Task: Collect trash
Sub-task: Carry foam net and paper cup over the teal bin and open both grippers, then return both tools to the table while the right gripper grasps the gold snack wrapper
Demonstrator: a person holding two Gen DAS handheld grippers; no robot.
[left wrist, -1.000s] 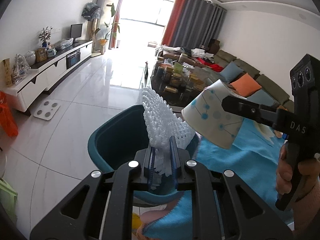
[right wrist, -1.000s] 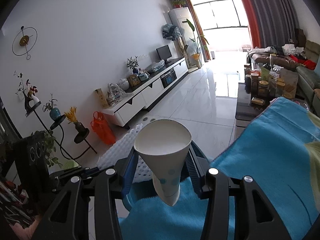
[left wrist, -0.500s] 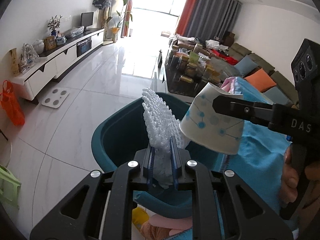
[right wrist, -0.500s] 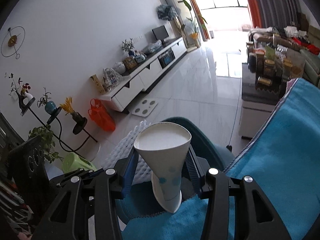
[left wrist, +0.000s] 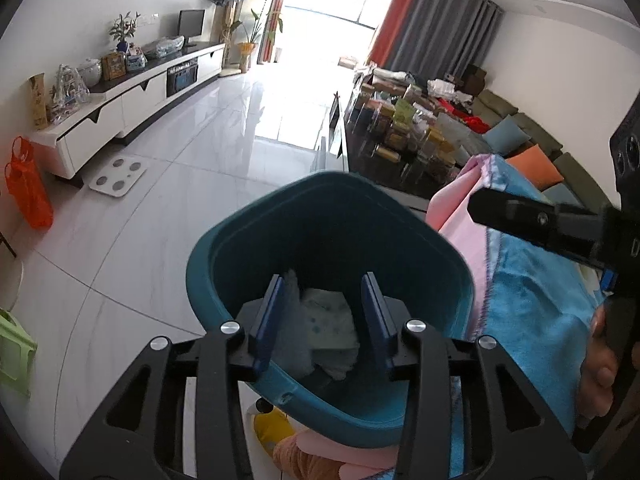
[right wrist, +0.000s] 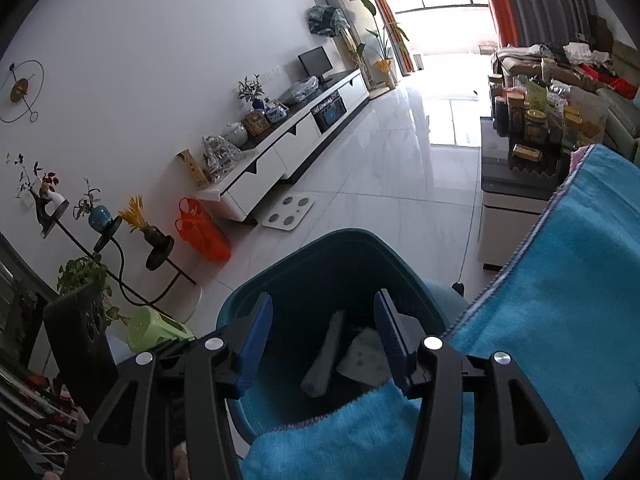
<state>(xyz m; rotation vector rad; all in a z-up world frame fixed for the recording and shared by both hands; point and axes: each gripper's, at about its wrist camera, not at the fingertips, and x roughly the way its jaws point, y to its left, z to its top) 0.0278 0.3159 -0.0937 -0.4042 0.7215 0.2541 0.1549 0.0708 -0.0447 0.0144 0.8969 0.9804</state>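
Note:
A teal bin stands on the floor beside the table edge; it also shows in the right wrist view. Inside it lie a white paper cup with blue dots and a piece of white foam netting; the right wrist view shows the cup and the netting too. My left gripper is open and empty above the bin mouth. My right gripper is open and empty above the bin; one of its fingers shows in the left wrist view.
A blue towel over pink cloth covers the table at right. A coffee table crowded with jars stands behind the bin. A white TV cabinet, an orange bag and a green stool are at left.
Both grippers have opened. The foam netting and the paper cup have dropped from them into the bin. Both views now look further down into the bin.

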